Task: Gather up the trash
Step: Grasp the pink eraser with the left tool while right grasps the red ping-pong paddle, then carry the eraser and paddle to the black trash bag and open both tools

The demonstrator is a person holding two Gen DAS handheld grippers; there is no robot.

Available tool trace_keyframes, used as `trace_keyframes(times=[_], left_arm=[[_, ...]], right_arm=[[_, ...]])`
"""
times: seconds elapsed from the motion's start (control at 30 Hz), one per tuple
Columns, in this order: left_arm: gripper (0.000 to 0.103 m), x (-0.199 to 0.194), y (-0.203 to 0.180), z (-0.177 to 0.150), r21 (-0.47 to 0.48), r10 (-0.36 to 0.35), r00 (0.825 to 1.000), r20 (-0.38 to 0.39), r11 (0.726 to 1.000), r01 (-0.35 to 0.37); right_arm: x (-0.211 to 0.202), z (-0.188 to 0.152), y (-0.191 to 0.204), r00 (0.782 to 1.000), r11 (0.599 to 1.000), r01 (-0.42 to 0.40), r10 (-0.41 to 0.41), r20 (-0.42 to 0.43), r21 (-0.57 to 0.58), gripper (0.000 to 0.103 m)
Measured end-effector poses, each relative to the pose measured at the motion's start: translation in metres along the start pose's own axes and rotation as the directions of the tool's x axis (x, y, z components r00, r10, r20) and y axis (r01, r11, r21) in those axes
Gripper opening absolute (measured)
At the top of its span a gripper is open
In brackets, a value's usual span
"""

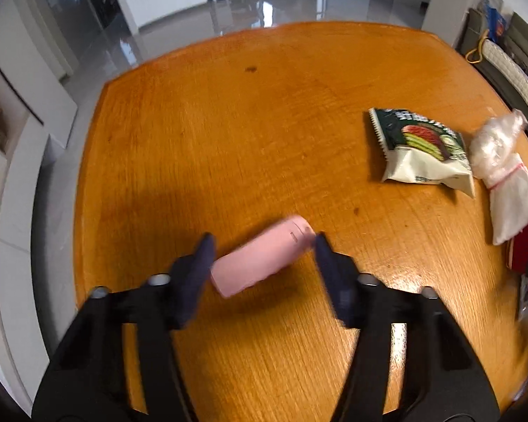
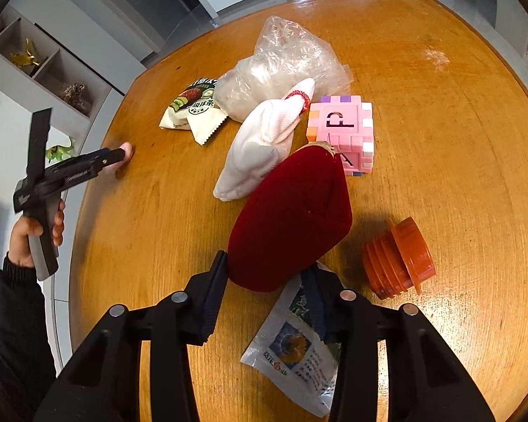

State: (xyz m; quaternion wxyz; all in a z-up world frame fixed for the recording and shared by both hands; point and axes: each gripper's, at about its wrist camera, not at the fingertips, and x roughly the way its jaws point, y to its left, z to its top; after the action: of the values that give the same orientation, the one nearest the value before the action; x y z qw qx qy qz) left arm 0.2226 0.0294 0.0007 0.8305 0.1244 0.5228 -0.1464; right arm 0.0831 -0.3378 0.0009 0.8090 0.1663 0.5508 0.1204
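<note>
Item: trash for collection, wooden table (image 1: pixel 264 105).

- Left gripper (image 1: pixel 262 246): fingers spread wide, straddling a pink capsule-shaped object (image 1: pixel 260 255) that is lying loose between them (blurred; contact cannot be told). Risk: it is rounded, so it may roll or squirt out as the fingers close.
- Right gripper (image 2: pixel 264 274): fingers parted and gripping nothing, hovering over a dark red cloth (image 2: pixel 292 225) and a seed packet (image 2: pixel 292 355). Risk: closing here may be taking cloth instead of wrapper.
- Snack wrapper (image 2: pixel 192 109) and crumpled plastic bag (image 2: pixel 281 66): lying mid-table, untouched.
</note>
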Motion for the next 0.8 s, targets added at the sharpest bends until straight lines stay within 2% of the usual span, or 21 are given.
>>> trace_keyframes(times=[0.03,0.17,0.27,0.4,0.5,0.8], left_arm=[[0.044,0.004,0.002,0.001,-0.011,-0.005,1.000,-0.023,1.000,0.004],[0.042,0.012,-0.004,-0.004,-0.005,-0.012,0.998,-0.060,1.000,0.012],[0.031,0.008,-0.008,-0.009,-0.022,-0.037,0.997,-0.066,0.999,0.035],[0.030,0.006,-0.008,-0.017,-0.097,-0.041,0.996,-0.079,0.995,0.033],[0.030,-0.006,-0.012,-0.029,-0.128,-0.051,0.997,-0.060,0.991,0.043],[0.026,-0.060,-0.030,-0.077,-0.118,-0.087,0.996,0.015,0.989,0.088]], right_arm=[[0.000,0.000,0.001,1.000,1.000,0.005,-0.005,0.001,-0.006,0.044],[-0.001,-0.004,0.003,1.000,1.000,0.011,-0.011,0.003,-0.010,0.043],[-0.002,-0.007,0.005,1.000,1.000,0.021,-0.021,0.002,-0.021,0.043],[-0.006,-0.014,0.009,1.000,0.999,0.028,-0.028,0.002,-0.029,0.041],[-0.011,-0.020,0.015,1.000,0.999,0.024,-0.024,0.006,-0.039,0.041],[-0.031,-0.049,0.044,1.000,0.996,0.005,-0.003,0.017,-0.088,0.041]])
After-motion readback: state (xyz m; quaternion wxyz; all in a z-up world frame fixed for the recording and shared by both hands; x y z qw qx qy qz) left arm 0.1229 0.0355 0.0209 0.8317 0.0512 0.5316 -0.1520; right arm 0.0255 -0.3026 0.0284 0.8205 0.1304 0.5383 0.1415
